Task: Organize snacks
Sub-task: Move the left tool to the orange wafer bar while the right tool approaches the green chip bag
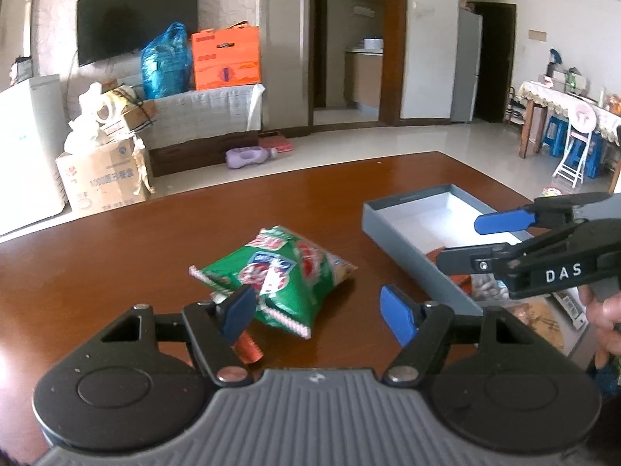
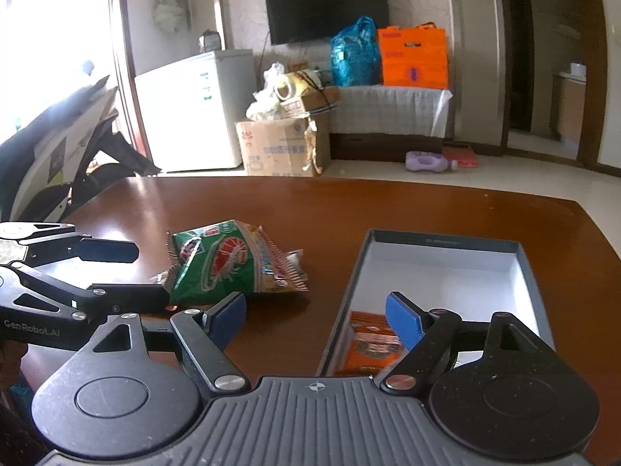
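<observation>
Left gripper [image 1: 316, 312] jaws wide, nothing held, hovering low over the table [image 1: 155, 248] with its left pad at the near corner of the green snack bag [image 1: 277, 275]; can't tell if the pad touches the bag. The spread looks set to straddle the bag's near end, so my read is a pick is being lined up, not done yet. A small red wrapper [image 1: 248, 349] pokes out under the left finger, partly hidden, contents unclear. Right gripper [image 2: 316, 320] also wide and empty, parked over the near left edge of the grey box [image 2: 528, 268], right finger above the inside, left finger over bare table. It's probably there because the box is the drop spot. The box sits open-topped to the right of the green bag, apart from it, white inside. Orange packets [image 2: 372, 345] already lie flat at its near end and the far half is free, so there's room for the bag. The bag is puffy and crinkly, lying tilted on the table. A grip on the sealed edge looks safer than squeezing the middle. Progress: partway, at least the green bag and the red wrapper remain outside.
</observation>
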A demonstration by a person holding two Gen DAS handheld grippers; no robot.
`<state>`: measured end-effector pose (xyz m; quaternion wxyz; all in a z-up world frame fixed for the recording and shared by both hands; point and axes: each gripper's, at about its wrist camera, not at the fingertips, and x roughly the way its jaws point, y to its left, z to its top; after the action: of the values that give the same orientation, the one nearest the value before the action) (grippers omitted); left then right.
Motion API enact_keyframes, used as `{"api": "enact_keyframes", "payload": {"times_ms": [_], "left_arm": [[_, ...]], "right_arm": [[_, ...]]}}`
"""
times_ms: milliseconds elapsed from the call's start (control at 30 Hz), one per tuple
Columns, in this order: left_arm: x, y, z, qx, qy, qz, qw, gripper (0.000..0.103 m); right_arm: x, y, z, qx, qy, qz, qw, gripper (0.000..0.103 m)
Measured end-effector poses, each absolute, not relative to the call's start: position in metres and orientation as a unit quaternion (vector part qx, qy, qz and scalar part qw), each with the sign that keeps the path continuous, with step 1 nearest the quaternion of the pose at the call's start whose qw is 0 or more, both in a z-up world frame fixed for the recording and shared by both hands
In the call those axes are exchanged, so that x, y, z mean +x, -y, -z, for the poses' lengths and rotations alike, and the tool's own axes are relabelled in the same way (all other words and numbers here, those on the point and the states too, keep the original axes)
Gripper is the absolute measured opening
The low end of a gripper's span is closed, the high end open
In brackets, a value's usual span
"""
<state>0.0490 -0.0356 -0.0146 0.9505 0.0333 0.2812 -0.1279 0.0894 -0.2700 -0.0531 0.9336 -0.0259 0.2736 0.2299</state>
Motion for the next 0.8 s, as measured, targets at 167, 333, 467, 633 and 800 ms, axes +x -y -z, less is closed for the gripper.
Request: {"api": "enact_keyframes", "payload": {"times_ms": [167, 333, 467, 633, 800], "left_arm": [[0.046, 0.018, 0.015, 0.025, -0.286, 0.114, 0.951, 0.071], [0.044, 0.002, 0.017, 0.018, -0.293, 0.090, 0.952, 0.071], [0.042, -0.016, 0.018, 0.006, -0.298, 0.069, 0.952, 0.071], [0.048, -0.031, 0.024, 0.003, -0.316, 0.056, 0.947, 0.071], [0.062, -0.036, 0.030, 0.008, -0.326, 0.058, 0.944, 0.071]], "right_arm": [[0.090, 0.253, 0.053, -0.033, -0.275, -0.239, 0.931, 0.081], [0.091, 0.234, 0.053, -0.038, -0.277, -0.252, 0.926, 0.081], [0.091, 0.217, 0.056, -0.045, -0.280, -0.263, 0.922, 0.081], [0.093, 0.204, 0.059, -0.051, -0.286, -0.271, 0.918, 0.082], [0.093, 0.193, 0.062, -0.062, -0.288, -0.276, 0.915, 0.082]]}}
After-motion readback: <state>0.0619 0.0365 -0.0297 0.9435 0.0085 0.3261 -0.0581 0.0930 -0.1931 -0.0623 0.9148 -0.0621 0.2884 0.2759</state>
